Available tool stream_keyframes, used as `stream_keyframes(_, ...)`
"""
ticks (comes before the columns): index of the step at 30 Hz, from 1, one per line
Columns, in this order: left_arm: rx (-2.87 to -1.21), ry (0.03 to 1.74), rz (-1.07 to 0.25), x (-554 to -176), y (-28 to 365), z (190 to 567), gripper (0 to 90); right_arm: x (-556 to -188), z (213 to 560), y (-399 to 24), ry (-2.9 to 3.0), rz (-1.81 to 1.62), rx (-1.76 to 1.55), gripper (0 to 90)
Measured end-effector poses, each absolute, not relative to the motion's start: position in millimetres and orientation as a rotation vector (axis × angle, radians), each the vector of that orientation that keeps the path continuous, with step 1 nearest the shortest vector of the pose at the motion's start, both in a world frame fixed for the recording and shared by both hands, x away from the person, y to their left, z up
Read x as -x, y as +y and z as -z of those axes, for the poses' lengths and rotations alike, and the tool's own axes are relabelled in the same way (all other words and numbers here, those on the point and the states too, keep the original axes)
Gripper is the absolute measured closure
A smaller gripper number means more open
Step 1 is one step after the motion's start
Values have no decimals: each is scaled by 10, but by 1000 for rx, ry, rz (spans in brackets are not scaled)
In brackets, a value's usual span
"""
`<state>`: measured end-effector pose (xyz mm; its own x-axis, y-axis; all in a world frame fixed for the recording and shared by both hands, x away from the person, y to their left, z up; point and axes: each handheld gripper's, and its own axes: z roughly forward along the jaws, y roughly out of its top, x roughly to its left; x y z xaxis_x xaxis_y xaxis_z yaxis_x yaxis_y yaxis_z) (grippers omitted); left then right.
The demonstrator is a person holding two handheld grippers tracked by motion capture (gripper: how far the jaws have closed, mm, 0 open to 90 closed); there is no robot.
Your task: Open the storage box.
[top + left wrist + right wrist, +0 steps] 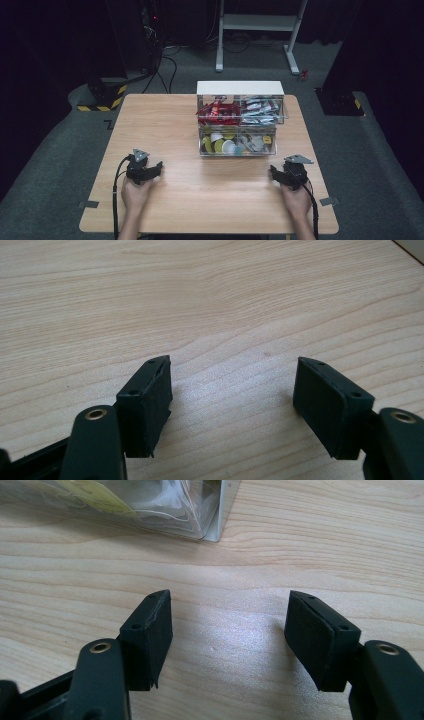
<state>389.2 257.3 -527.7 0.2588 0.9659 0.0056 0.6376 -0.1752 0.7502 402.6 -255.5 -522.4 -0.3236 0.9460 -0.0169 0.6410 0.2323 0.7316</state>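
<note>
Both my tools are idle on the table (pixel 165 200). L gripper (pixel 156 169) sits near the front-left corner, jaws spread wide w/ nothing btwn them; in the left gripper view I see just bare wood between the pads (pixel 150 405). R gripper (pixel 276 173) sits toward the front-right edge, jaws equally wide and empty.

Nearest thing to work on is the clear two-tier organizer box (pixel 239 120), standing at the table's middle toward the back edge, well apart from the L gripper, nearer the R. Its lower front corner (pixel 220 510) shows at the top of the right gripper view. Upper tier holds red sachets (pixel 216 112) and silvery sachets (pixel 260 111); lower tier holds small capsules (pixel 227 145).

My read: box walls are hard, glossy plastic, prob slippery and stiff, so grip a rim or drawer front, not a flat face. Sachets should be light, soft, crinkly; pinch at an edge. Capsules look light, roundish, could roll or dent; take across the rim, gently.
</note>
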Motion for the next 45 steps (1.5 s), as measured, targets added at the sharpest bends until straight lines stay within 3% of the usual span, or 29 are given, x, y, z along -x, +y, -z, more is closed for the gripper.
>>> stream_keyframes(4,-1898,1452,-662,-3893,2573,5277,319,-4026,5224,-2554,2049,-876,-1451,368)
stream_keyframes(12,-1898,1452,-662,-3893,2572,5277,318,-3990,5220,-2523,2046,-889,-1446,497)
stream_keyframes(22,-1898,1454,-662,-3892,2571,5277,318,-3978,5204,-2558,2082,-934,-1443,508)
stream_keyframes(45,-1899,1452,-661,-3891,2570,5277,311,-3759,4590,-2536,2025,-1222,-1277,566)
